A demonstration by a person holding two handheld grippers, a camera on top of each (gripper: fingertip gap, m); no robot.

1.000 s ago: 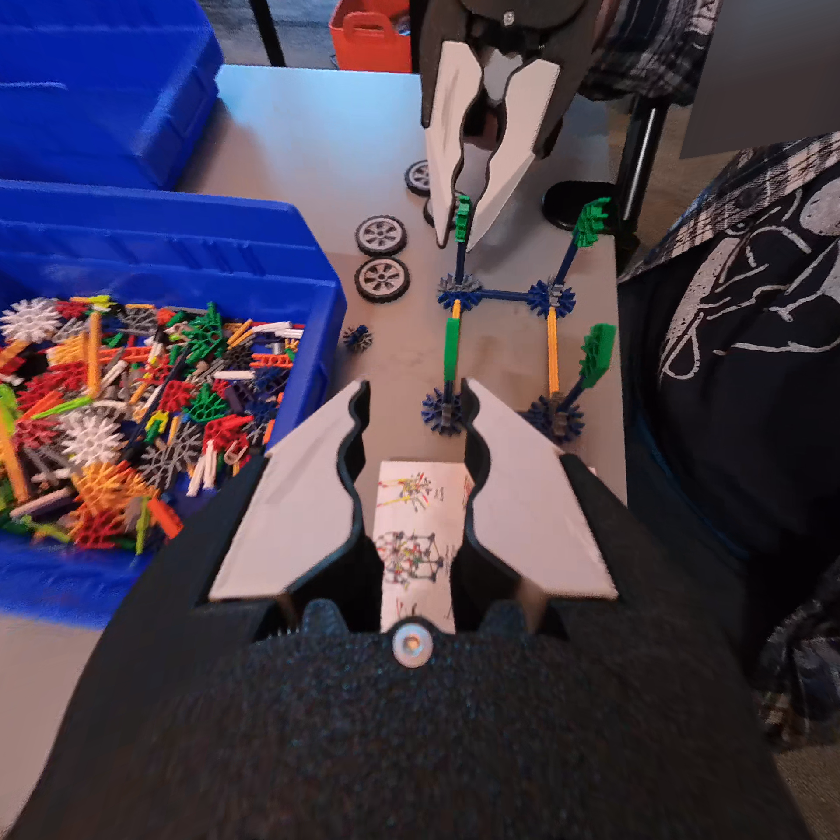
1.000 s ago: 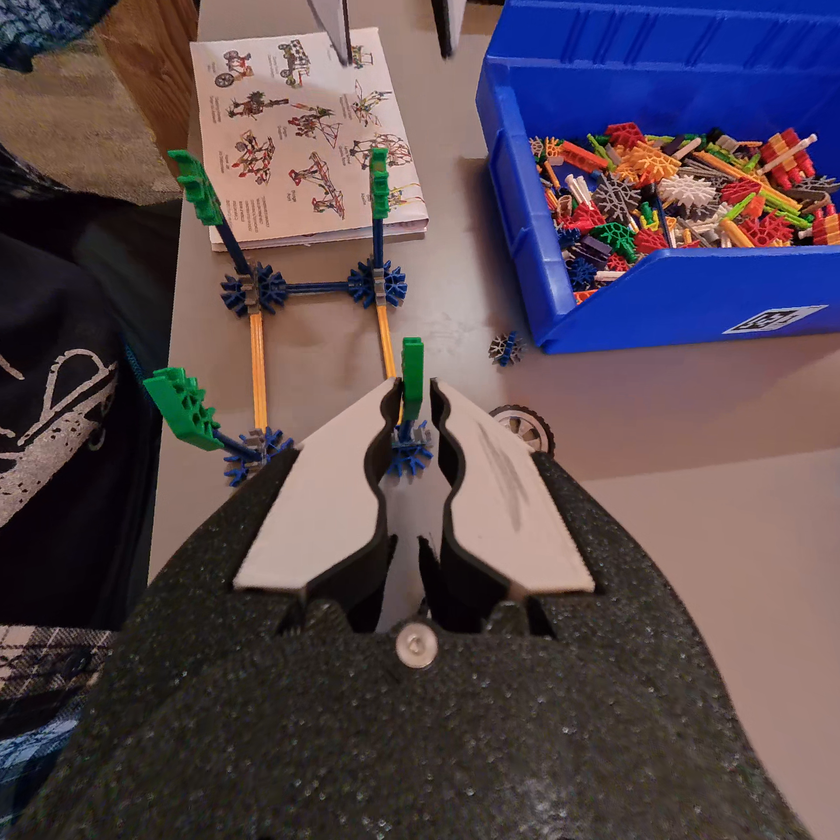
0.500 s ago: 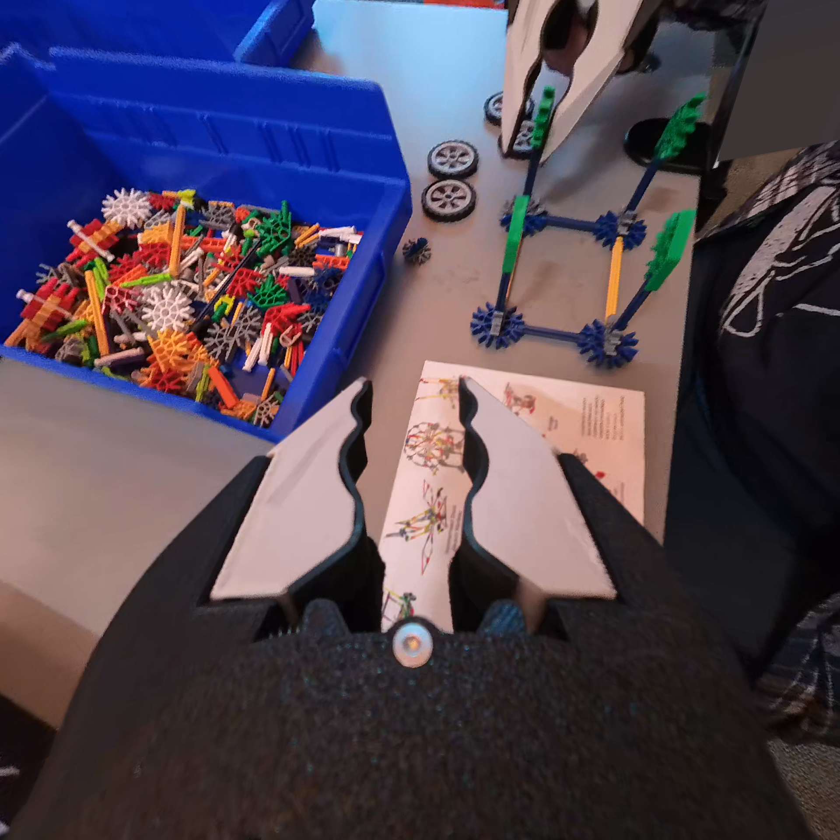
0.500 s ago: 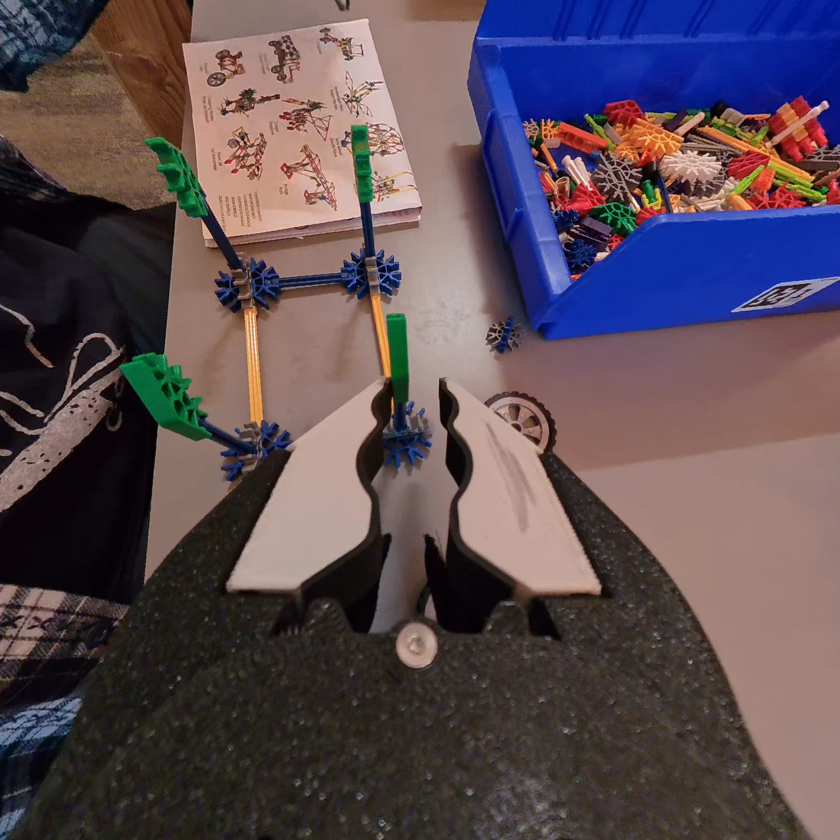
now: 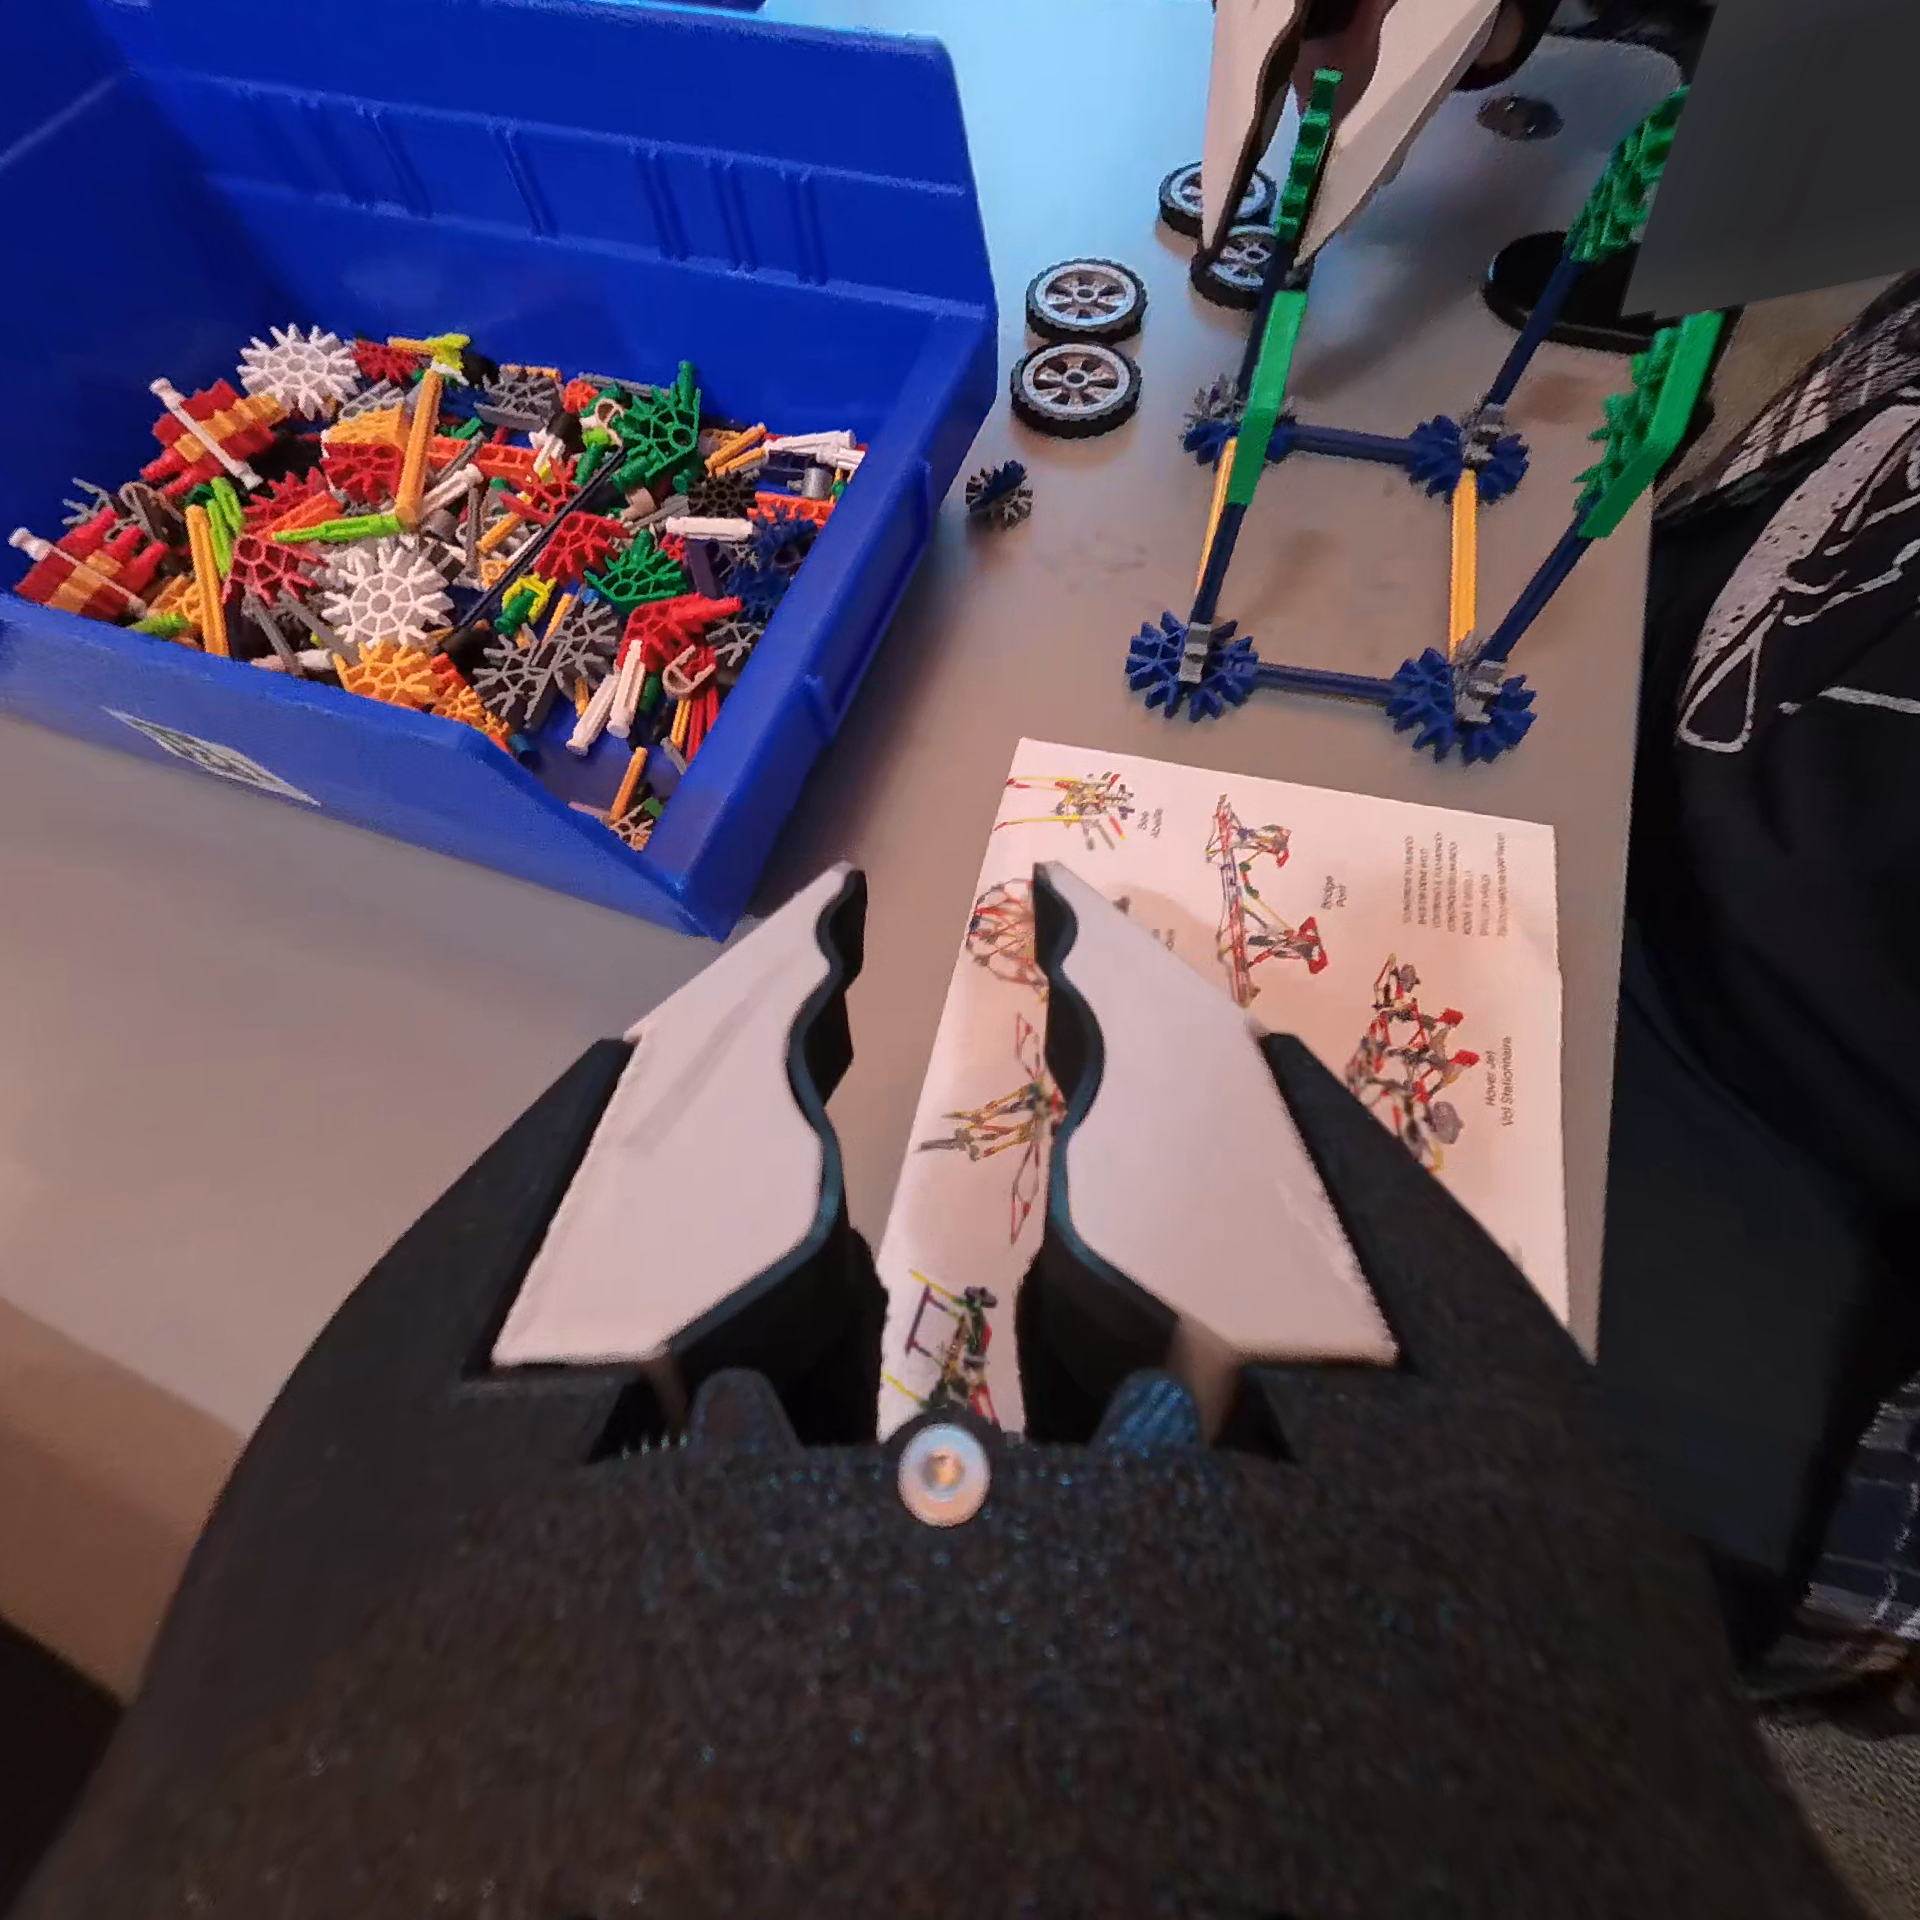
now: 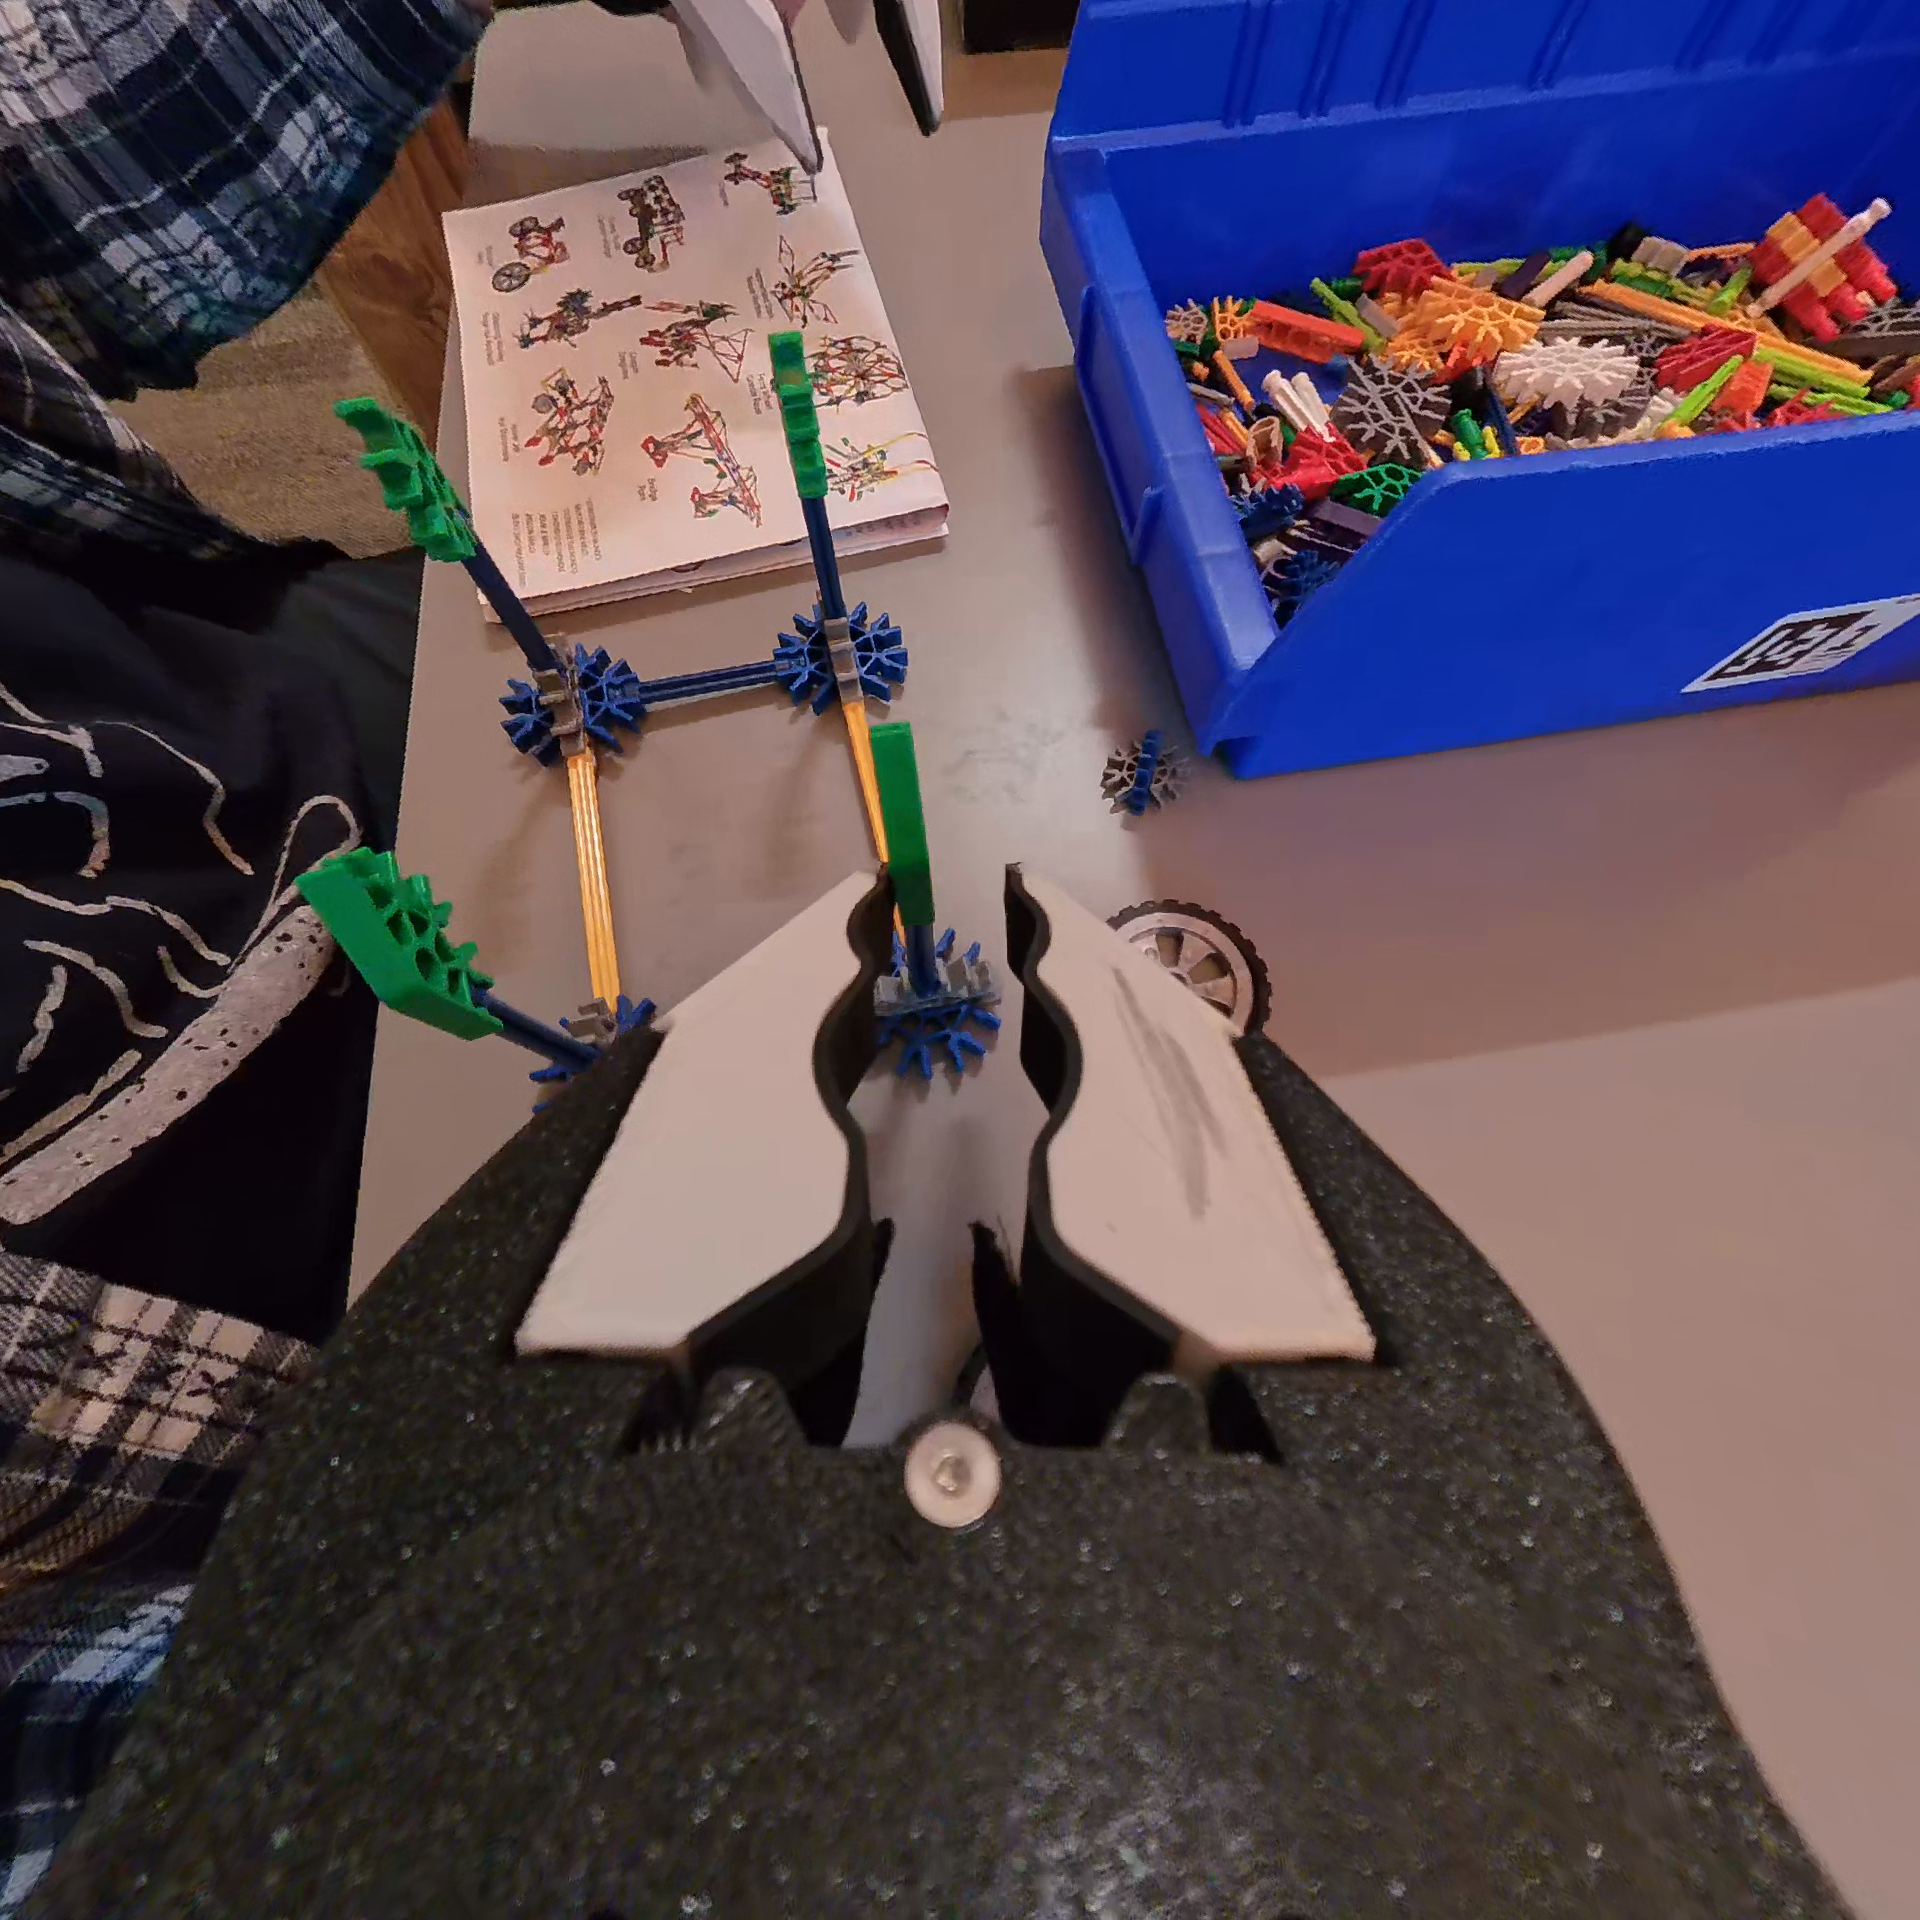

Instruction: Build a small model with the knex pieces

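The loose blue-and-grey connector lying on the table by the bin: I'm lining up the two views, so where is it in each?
Left wrist view: loose connector, upper middle, right of the blue bin.
Right wrist view: it lies centre-right, off the bin's near-left corner.
Shared landmark: the instruction sheet.

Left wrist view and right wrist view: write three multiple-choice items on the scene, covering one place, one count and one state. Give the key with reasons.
1. Where does the loose connector lie?
A. In the bin
B. On the table, between the blue bin and the frame
C. On the booklet

2. How many green pieces top the frame's slanted rods?
A. Two
B. Four
C. Six

3. The left gripper is:
A. Open and empty
B. Shut on a wheel
C. Shut on a rod

Key: 1 B, it sits alone on bare table beside the bin. 2 B, one rises from each corner. 3 A, its fingers stand apart above the booklet.
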